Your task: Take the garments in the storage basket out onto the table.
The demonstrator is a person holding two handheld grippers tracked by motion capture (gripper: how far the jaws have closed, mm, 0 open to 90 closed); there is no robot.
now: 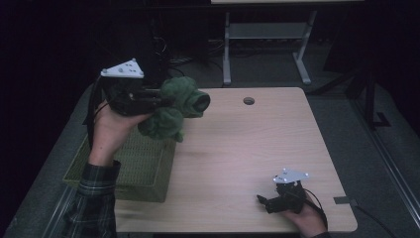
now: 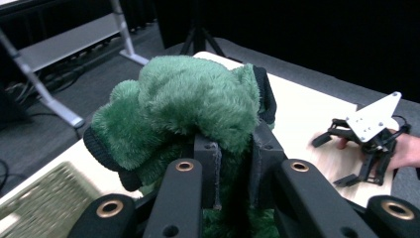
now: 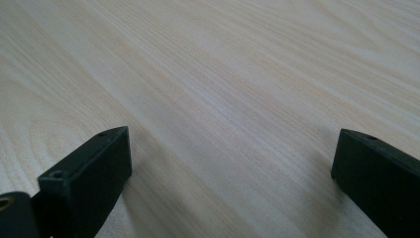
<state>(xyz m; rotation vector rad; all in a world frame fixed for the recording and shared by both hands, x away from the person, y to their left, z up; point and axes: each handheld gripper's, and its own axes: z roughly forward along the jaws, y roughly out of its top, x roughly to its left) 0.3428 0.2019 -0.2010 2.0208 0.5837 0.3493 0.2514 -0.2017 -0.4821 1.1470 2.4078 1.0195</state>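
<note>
Green plush fabric (image 1: 181,106), fuzzy with dark knitted cuffs, sits at about ten o'clock in the high view, raised off the tabletop (image 1: 247,148) and clamped between the jaws of the left hand-held gripper (image 1: 166,100); the person's left hand (image 1: 111,131) holds that tool up, a plaid sleeve (image 1: 94,198) trailing toward seven o'clock; in the left gripper view the left hand-held gripper (image 2: 233,158) has its two black jaws pressed into the plush fabric (image 2: 188,104), which bulges above and around them; below the fabric, at about eight o'clock in the high view, an olive woven basket (image 1: 143,168) rests on the left edge of the tabletop, part of the plush hanging over its far rim; the right hand-held gripper (image 1: 261,199) lies low at five o'clock, well apart from the fabric, held by the right hand (image 1: 309,218) with a grey three-cornered plate on top; in the right gripper view the right hand-held gripper (image 3: 230,163) has its jaws spread wide with nothing between them, just above the pale wood grain of the tabletop (image 3: 223,74); a round cable hole (image 1: 248,100) marks the far side at twelve o'clock.
</note>
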